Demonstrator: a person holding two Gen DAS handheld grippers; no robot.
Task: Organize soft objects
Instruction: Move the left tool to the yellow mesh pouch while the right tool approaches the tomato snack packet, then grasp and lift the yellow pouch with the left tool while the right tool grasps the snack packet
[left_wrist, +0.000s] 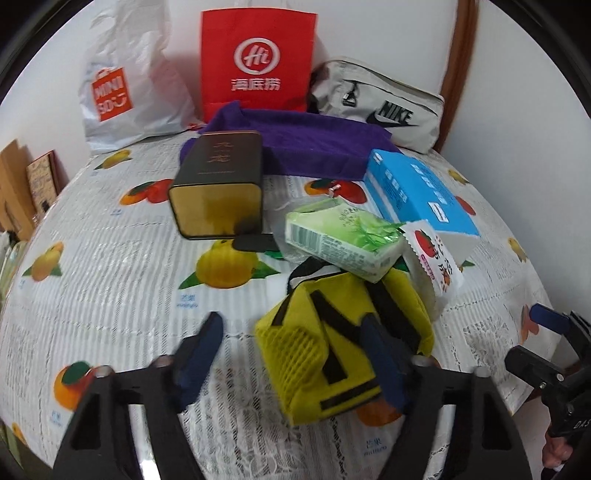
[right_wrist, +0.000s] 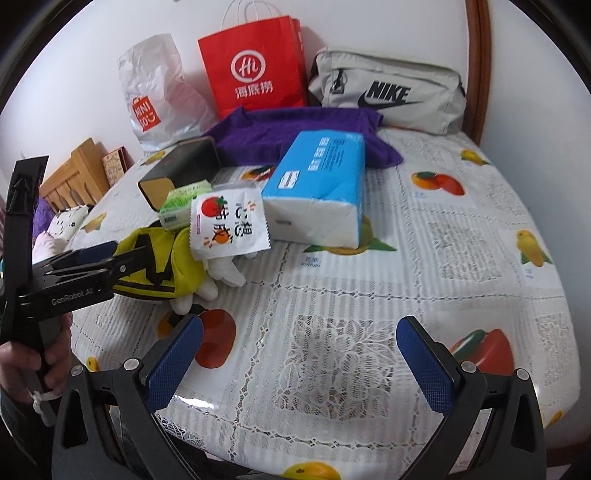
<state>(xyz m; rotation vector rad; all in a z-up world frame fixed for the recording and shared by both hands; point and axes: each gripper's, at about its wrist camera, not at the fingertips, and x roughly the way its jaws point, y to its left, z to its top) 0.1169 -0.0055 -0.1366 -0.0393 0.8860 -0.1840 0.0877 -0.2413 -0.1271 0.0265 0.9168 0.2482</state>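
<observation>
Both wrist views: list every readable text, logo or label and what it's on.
"NIKE" with swoosh: grey pouch.
"Hi" in a circle, Chinese characters below: red paper bag.
"MINISO": white plastic bag.
"GenRobot.AI": body of the left gripper.
Chinese characters, tomato picture: white packet.
Gold characters: dark tin.
Print on blue tissue pack, green tissue pack and tablecloth: too small or blurred to read.

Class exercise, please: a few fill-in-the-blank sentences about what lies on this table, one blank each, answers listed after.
1. The paper bag standing at the back is ____.
2. The cloth lying in front of it is ____.
3. The word on the grey pouch is ____.
4. The tissue pack has a ____ wrapper.

Answers: red; purple; NIKE; blue
</observation>
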